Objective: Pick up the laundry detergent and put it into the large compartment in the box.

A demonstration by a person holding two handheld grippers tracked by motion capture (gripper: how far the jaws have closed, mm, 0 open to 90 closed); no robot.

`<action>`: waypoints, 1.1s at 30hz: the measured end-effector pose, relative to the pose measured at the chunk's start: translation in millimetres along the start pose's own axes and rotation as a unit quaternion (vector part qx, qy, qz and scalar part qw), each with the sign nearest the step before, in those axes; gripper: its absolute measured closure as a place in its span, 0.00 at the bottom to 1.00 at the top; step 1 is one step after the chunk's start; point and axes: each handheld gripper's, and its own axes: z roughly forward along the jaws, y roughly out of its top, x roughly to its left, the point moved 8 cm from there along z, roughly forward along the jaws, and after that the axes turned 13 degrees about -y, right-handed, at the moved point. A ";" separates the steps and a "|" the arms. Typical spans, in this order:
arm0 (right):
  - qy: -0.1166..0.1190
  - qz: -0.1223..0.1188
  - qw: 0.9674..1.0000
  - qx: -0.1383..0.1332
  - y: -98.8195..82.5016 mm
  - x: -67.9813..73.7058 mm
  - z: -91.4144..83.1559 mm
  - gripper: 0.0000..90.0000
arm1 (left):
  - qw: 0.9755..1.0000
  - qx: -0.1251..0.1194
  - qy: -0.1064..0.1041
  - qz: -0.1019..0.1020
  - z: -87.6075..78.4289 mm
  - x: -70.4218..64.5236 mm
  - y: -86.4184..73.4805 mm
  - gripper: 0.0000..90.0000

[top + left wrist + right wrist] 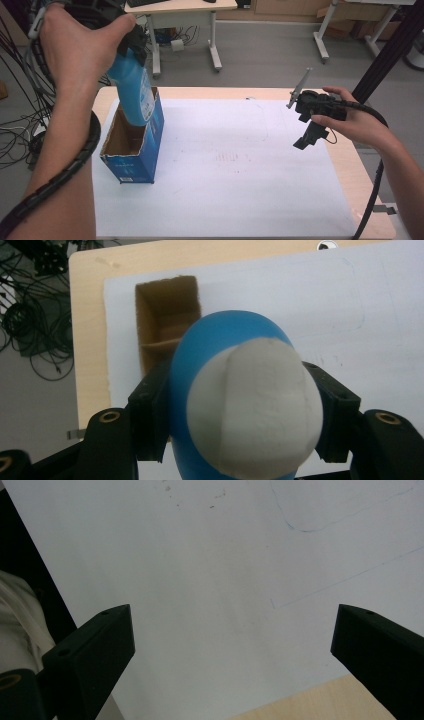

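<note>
A blue bottle (134,92) with a pale grey cap (255,407) hangs upright over an open blue carton (134,145), its lower end at the carton's far rim. My left gripper (131,42) is shut on the bottle's upper part, with a black jaw pressed against each side of the bottle (220,355). Below it, the carton's brown inside (167,322) shows a divider. My right gripper (312,132) hovers above the right side of the white sheet, open, its jaws wide apart with nothing between them (232,645).
A white sheet (235,165) covers most of the wooden table (365,180). Desks with white legs (215,47) stand beyond the far edge. Loose cables (15,125) lie on the floor to the left. A black post (385,55) rises at the right.
</note>
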 end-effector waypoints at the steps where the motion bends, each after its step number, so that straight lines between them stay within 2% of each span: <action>1: 0.000 0.000 1.000 0.001 0.4 0.1 -0.1 0.04 | 1.000 -0.001 0.000 -0.003 0.0 3.7 0.1 0.42; 13: 0.000 -0.006 1.000 0.007 6.0 2.2 0.5 0.04 | 0.999 0.003 0.008 -0.037 13.8 40.1 -2.0 0.42; 23: -0.007 -0.002 1.000 0.009 5.4 3.4 -1.9 0.04 | 0.999 0.013 0.012 -0.050 35.1 59.6 -4.9 0.42; 29: -0.014 -0.002 1.000 0.010 5.4 5.0 -2.8 0.04 | 0.998 0.022 0.020 -0.052 50.1 65.5 -7.3 0.42; 33: -0.013 -0.001 1.000 0.011 6.5 5.6 -1.8 0.04 | 0.998 0.027 0.017 -0.053 59.8 71.7 -10.3 0.42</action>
